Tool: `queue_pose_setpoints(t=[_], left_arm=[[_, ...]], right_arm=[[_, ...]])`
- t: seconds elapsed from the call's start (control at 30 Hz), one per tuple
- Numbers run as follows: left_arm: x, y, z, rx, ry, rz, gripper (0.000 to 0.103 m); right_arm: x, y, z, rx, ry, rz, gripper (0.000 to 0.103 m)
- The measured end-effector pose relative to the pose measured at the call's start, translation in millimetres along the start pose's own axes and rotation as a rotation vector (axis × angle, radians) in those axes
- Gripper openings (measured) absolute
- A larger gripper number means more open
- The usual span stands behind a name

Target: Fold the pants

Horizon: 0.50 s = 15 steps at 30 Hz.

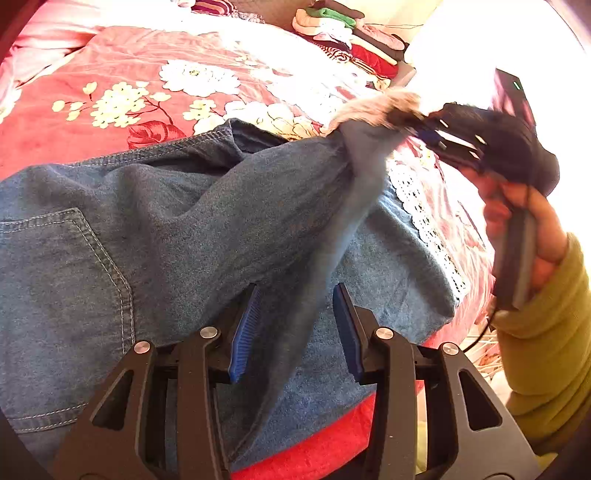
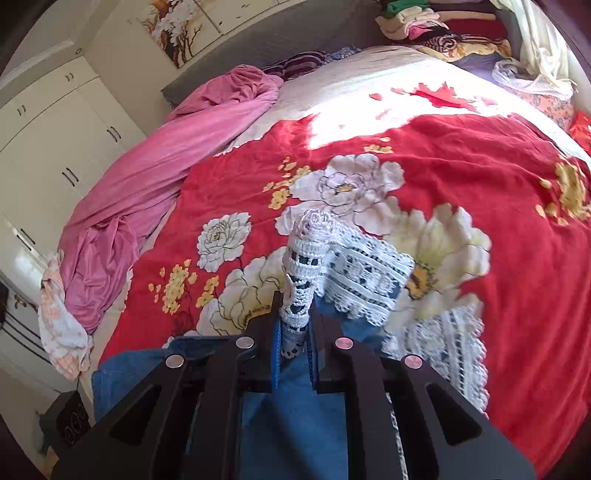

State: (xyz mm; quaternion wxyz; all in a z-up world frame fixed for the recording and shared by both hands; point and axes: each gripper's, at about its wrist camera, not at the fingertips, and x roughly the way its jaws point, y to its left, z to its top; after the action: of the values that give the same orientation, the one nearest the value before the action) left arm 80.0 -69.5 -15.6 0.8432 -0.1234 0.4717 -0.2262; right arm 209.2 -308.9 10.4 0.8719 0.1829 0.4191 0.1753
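Folding pants [image 1: 155, 229] | our right gripper [image 2: 295, 325] clenches the lace hem [image 2: 306, 258], leg stretched toward bed's [image 2: 480, 177] head | left gripper [image 1: 295, 332] released, straddling the leg.

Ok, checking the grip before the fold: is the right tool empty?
No, the right tool is shut on the white lace hem of the jeans.

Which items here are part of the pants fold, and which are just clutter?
In play: denim pants; their lace hem, clamped in the right gripper; left gripper, open over the denim.

Clutter: pink sheet; clothes pile; floral bedspread underneath.
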Motion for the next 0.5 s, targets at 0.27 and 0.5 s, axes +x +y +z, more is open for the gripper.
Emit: queue_pose_setpoints(t=[0.27,0.5], left_arm=[[12,-1,-3,0.062,-0.003,-0.011,0.011],[3,-1,-12,0.099,-0.012,-0.011,0.01]], right_arm=[[-43,-45,-43,0.125,0.039,-0.042,0.012],[-60,-50,-72,0.124,0.061,-0.051,0.035]])
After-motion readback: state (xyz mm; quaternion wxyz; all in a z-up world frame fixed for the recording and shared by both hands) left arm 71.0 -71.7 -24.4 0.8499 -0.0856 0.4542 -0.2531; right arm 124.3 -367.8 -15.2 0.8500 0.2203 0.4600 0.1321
